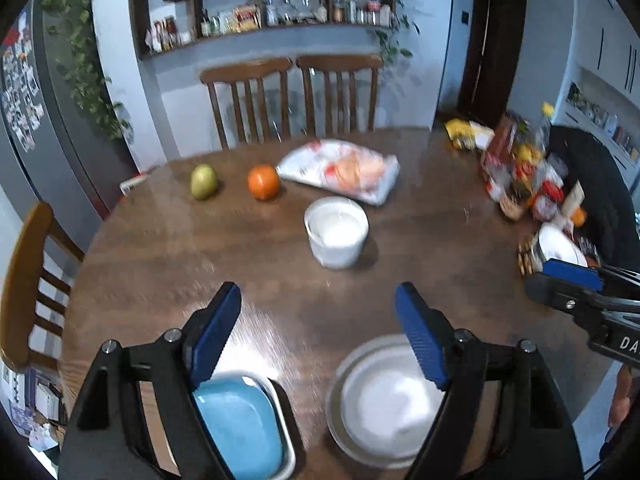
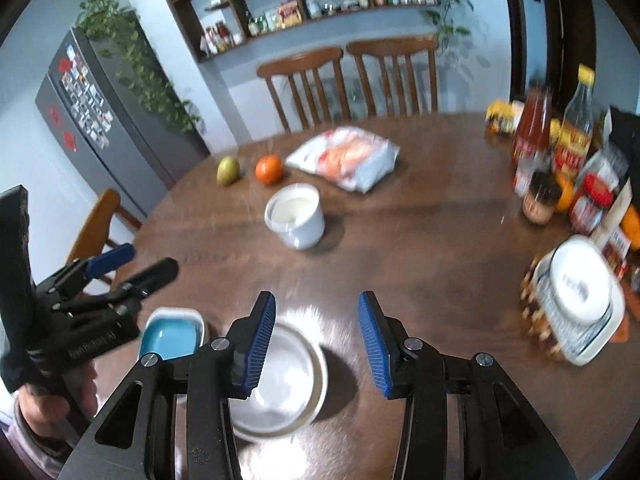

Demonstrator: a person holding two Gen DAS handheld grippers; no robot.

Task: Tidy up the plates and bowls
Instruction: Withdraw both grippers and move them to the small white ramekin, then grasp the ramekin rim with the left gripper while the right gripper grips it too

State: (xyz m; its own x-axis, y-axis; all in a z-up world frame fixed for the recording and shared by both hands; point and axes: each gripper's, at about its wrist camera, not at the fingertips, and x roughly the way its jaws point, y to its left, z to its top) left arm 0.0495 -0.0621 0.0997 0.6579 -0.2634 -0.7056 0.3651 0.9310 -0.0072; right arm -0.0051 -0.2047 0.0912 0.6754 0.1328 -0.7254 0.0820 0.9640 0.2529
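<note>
Both the left gripper [image 1: 318, 330] and right gripper [image 2: 316, 344] hang released, empty. Round plates [image 2: 280, 380] sit stacked beside the blue dish [image 2: 172, 338]; the white bowl [image 2: 296, 216] beyond the stack seems left.

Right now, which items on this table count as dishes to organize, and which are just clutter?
Job: blue dish in white tray; stacked white plates; white bowl; lidded white dish.

Clutter: pear; orange; snack bag; bottles and jars.
</note>
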